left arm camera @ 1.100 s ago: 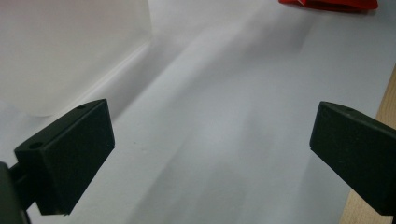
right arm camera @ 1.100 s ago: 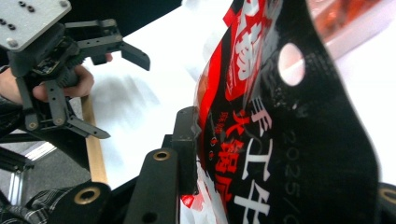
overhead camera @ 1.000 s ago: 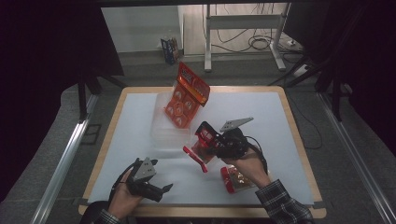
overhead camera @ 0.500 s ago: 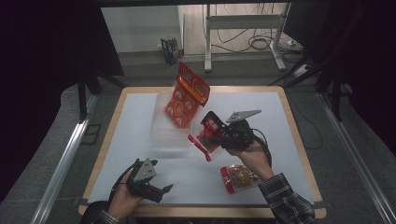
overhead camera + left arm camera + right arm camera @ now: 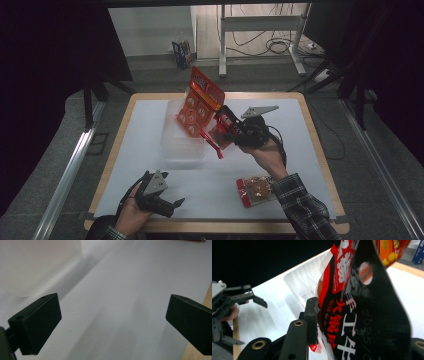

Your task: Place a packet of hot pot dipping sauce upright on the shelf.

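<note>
Currently the red-and-black snack pouch [image 5: 221, 131] is pinched in the right gripper [image 5: 226, 131] and held up over the middle of the table [image 5: 310, 150], right at the near edge of the clear plastic bin [image 5: 182, 145]. Jaws are closed on the pouch body; in the right gripper view one black pad presses flat against the glossy film [image 5: 362, 315], so the grip looks firm on a thin, crinkly, flexible foil bag. It hangs tilted, lower corner pointing down toward the bin, which I'd read as lining up to drop it in. An orange multi-pack sheet [image 5: 199, 102] of round sealed cups already leans upright at the bin's back wall, stiff and shiny. The bin is translucent, ribbed, rectangular with rounded corners, walls low enough to clear easily. Another small packet [image 5: 256, 189], red border with brownish contents, lies flat on the white table surface near the person's right forearm, well apart from the bin, probably next in line. Left gripper [image 5: 167, 202] rests low at the near left edge, jaws spread wide and empty; the left gripper view looks along the matte white table top toward the bin's frosted corner [image 5: 37, 267]. It's parked out of the way, idle.
</note>
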`<state>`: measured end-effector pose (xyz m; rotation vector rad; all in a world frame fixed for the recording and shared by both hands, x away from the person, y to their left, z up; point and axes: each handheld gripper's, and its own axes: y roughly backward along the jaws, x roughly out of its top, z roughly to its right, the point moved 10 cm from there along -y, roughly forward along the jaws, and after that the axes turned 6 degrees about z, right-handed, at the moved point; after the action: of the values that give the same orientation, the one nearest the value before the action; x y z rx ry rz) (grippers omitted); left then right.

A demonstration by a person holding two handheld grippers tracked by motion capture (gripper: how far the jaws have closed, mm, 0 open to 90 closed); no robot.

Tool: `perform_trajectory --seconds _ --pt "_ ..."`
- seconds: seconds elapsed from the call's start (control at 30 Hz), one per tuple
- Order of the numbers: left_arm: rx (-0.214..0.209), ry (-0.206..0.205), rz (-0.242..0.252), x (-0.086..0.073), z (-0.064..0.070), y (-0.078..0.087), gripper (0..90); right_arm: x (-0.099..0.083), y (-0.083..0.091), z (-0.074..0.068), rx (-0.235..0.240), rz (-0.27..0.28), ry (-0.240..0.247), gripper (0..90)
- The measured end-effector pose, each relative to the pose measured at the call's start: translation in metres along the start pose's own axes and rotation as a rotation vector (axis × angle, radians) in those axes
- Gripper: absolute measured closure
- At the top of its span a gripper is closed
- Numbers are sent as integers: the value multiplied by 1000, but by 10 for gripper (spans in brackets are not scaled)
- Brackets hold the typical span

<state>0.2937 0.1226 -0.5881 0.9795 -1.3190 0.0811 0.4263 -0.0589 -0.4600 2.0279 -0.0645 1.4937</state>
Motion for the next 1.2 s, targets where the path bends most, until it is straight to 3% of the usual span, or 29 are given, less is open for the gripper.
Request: perform_trajectory --seconds 0.33,0.63,1.2 --pt "11 37 5 -2 -7 3 5 21 -26 5 17 24 43 697" --pt "10 35 8 -2 -6 3 6 30 -53 10 18 35 77 697" --pt "-5 30 4 -3 -5 3 6 28 -95 15 34 50 118 698"
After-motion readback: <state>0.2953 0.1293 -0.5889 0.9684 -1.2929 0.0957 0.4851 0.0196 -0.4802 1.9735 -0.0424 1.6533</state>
